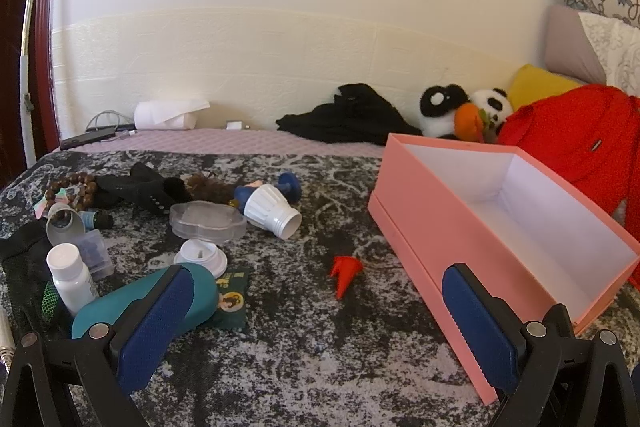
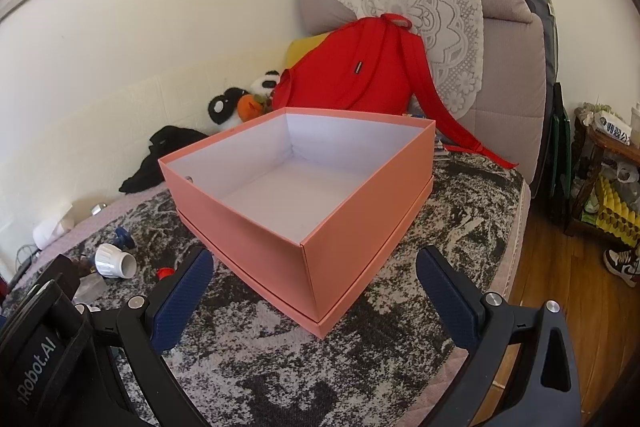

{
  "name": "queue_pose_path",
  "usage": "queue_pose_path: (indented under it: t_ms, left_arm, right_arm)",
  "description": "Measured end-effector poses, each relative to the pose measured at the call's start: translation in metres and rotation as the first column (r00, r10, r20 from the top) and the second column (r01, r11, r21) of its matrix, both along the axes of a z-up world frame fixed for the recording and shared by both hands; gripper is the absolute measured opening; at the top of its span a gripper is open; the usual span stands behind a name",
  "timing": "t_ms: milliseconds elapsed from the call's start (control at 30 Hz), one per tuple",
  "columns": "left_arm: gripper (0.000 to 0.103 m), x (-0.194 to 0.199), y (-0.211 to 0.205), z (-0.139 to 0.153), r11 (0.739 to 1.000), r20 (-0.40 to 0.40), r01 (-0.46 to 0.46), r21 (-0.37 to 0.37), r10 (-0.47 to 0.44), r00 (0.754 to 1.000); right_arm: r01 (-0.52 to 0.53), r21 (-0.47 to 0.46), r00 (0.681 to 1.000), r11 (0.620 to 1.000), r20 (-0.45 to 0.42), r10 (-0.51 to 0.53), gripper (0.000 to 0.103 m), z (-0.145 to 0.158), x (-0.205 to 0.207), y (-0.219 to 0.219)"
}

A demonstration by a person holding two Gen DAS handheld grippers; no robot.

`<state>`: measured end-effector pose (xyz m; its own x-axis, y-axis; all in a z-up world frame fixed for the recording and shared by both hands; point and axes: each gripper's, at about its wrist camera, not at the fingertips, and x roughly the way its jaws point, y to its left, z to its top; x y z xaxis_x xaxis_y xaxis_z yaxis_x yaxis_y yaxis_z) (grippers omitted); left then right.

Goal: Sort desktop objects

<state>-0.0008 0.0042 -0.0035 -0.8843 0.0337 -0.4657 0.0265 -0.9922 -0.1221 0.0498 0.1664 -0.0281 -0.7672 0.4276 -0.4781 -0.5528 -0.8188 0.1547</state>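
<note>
Pink box [image 2: 248, 223] and loose clutter on the patterned blanket [image 1: 280, 367].
The box sits empty, just ahead of my right claw [image 2: 316, 291]; a red cone [image 1: 345, 269] lies ahead of my left claw [image 1: 320, 327]. Both claws gape wide, holding nothing.

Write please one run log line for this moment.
left hand-held gripper: open, empty | right hand-held gripper: open, empty | pink box: empty | red cone: on blanket

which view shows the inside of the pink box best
The right wrist view: it looks down into the pink box, showing its white floor and all four inner walls, with nothing inside. The left wrist view sees the pink box side-on, its near wall hiding most of the floor.
</note>
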Motion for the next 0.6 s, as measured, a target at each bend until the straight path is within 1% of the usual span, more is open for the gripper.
queue_pose_path:
  t_ms: [133,600]
  left_arm:
    - [0.103,-0.0002,0.0028,0.0011,1.0,0.001,-0.002,-0.001,0.002,1.0]
    - [0.103,-0.0007,0.0035,-0.0001,1.0,-0.001,-0.015,-0.014,0.015,1.0]
  right_arm:
    - [-0.005,0.001,1.0,1.0,0.002,0.005,0.103,0.0039,0.0008,0.0041]
    - [-0.007,-0.002,1.0,1.0,0.01,0.007,0.103,0.0018,-0.0039,0.0024]
